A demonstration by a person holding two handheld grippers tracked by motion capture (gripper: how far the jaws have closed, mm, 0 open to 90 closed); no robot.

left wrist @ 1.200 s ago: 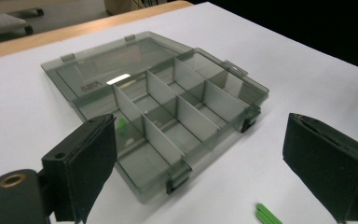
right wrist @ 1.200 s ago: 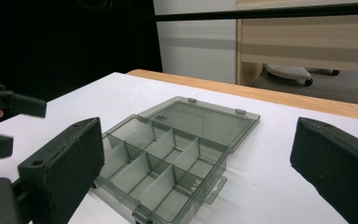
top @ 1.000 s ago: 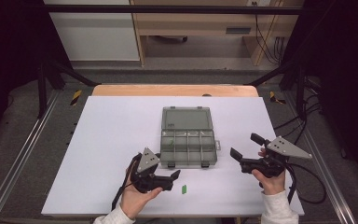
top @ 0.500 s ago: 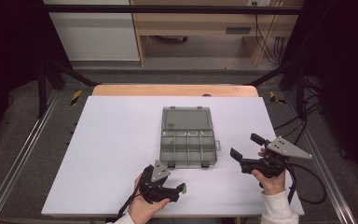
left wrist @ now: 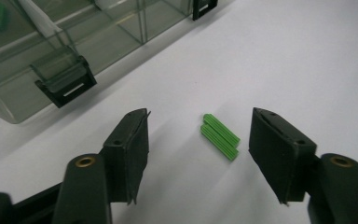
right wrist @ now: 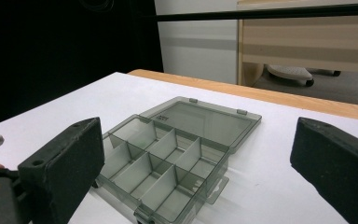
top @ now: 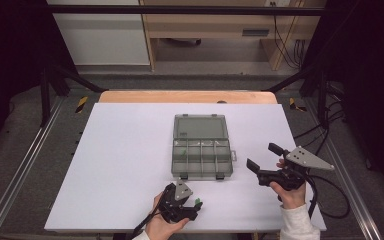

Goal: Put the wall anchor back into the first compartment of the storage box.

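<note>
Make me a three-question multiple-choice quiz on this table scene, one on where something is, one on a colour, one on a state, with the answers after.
1. Where does the small ribbed plug lie?
A. On the white table between the left tool's jaws
B. Inside a compartment of the case
C. On the case's lid

2. What colour is that plug?
A. Red
B. Green
C. Yellow

3. How is the organizer case?
A. Latched shut
B. Lid open and laid flat behind the compartments
C. Turned upside down

Answers:
1. A, the left gripper view shows it on the bare tabletop between the jaws of the left tool, which touch nothing.
2. B, it is bright green against the white surface.
3. B, the right gripper view shows the dividers uncovered and the lid flat beyond them, past the open right tool.
</note>
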